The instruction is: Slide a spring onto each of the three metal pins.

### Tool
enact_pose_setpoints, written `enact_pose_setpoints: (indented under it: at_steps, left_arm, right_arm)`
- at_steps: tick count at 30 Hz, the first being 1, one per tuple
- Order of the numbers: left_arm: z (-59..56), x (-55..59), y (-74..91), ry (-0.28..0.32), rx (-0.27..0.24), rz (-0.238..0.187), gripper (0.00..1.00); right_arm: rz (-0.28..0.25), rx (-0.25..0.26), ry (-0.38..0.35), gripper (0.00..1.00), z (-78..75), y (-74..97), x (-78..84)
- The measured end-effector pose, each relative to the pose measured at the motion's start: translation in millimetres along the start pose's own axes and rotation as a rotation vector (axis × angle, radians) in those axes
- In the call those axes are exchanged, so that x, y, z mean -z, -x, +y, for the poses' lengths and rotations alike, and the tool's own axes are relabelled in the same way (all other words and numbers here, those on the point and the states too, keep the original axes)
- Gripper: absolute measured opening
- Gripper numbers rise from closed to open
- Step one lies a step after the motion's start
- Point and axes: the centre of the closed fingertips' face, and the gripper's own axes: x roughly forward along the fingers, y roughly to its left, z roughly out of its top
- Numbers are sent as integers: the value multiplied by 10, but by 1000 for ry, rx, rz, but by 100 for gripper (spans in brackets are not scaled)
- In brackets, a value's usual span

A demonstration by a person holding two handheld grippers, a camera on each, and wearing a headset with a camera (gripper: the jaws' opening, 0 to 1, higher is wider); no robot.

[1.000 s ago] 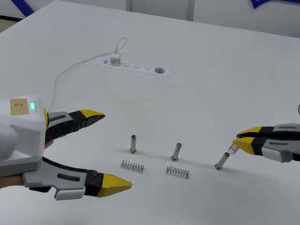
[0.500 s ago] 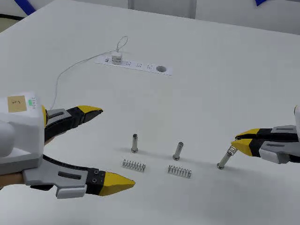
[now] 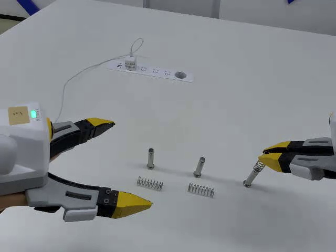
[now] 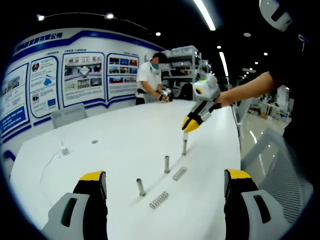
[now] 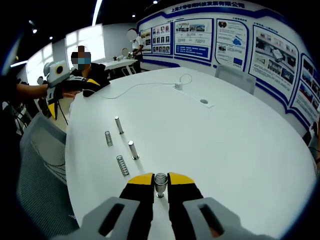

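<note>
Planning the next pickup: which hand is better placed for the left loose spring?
Left: the left tongs are open near that spring; the right tongs are shut on another spring at the far pin.

The left gripper (image 4: 165, 175) has its two yellow-tipped jaws spread wide apart. Ahead of them, on the white table (image 4: 125, 140), three metal pins stand upright in a row running away from the gripper: the nearest pin (image 4: 140, 186), the middle pin (image 4: 167, 164) and the farthest pin (image 4: 184, 146). One spring (image 4: 158, 199) lies flat just beside the nearest pin, toward the right jaw. A second spring (image 4: 179, 173) lies the same way beside the middle pin. Beyond them the right gripper (image 4: 188, 126), held in a hand (image 4: 226, 96), reaches in from the right, its yellow tips close together at the top of the farthest pin. Far ahead of the left jaw sits a small white plug (image 4: 64, 150) with a thin cable.
</note>
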Motion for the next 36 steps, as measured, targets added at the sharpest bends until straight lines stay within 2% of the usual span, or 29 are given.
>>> enact_pose_setpoints:
  at_steps: [10,17,32,36]
  left_arm:
    - [33,-47,18,8,-9,-17,100]
    - [44,-12,29,15,-15,-9,100]
    - [117,60,56,24,-25,11,100]
    - [167,6,87,51,-33,-17,100]
  right_arm:
    - [24,-1,0,10,18,-101,97]
    - [55,2,18,11,20,-228,233]
    - [98,-4,14,11,25,-342,372]
    - [112,-2,17,11,33,-358,407]
